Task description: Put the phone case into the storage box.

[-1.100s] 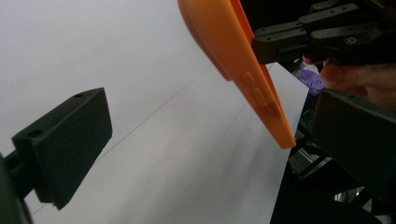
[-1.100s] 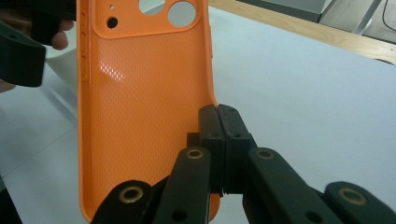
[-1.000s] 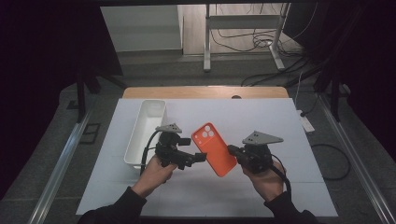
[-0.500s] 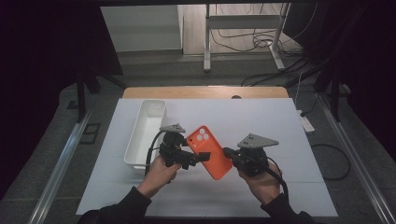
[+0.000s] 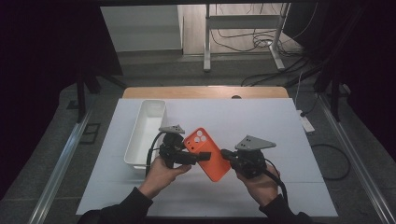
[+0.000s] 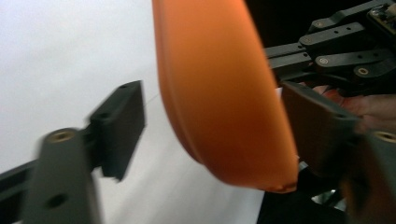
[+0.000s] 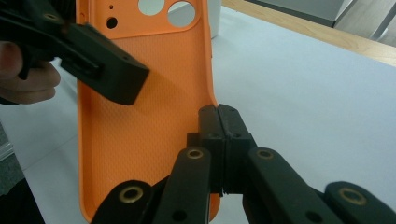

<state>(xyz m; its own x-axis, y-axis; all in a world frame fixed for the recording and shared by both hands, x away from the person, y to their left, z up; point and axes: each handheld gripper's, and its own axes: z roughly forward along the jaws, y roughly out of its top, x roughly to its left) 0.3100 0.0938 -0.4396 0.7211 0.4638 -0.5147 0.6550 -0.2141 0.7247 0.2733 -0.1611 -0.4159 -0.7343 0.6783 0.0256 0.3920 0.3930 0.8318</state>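
1. Jaws of the right gripper (image 7: 218,140) are pressed together on the side wall of the orange phone case (image 7: 140,112), near its lower end, so this gripper carries the case above the white table (image 5: 261,121)

2. Jaws of the left gripper (image 6: 210,126) stand wide apart, one on each side of the case; in the left gripper view there is clear space between the near jaw and the orange shell, and the far jaw sits just beside it, contact not certain

3. Judged from this, the step in hand is a handover or a two-handed grasp: the case hangs between the two grippers, and the left gripper (image 5: 196,157) reaches across its middle while the right gripper (image 5: 229,156) holds its edge

4. The next move would call for the left jaws to close squarely on the case's two faces before the right jaws let go; the shell looks thin and bendy, so a skewed pinch could twist it

5. The case's long axis runs slantwise in the high view, from the left jaws toward the right ones; the end with the camera holes (image 7: 166,9) points away from the person and toward the white tray (image 5: 140,135), well beyond the left jaws
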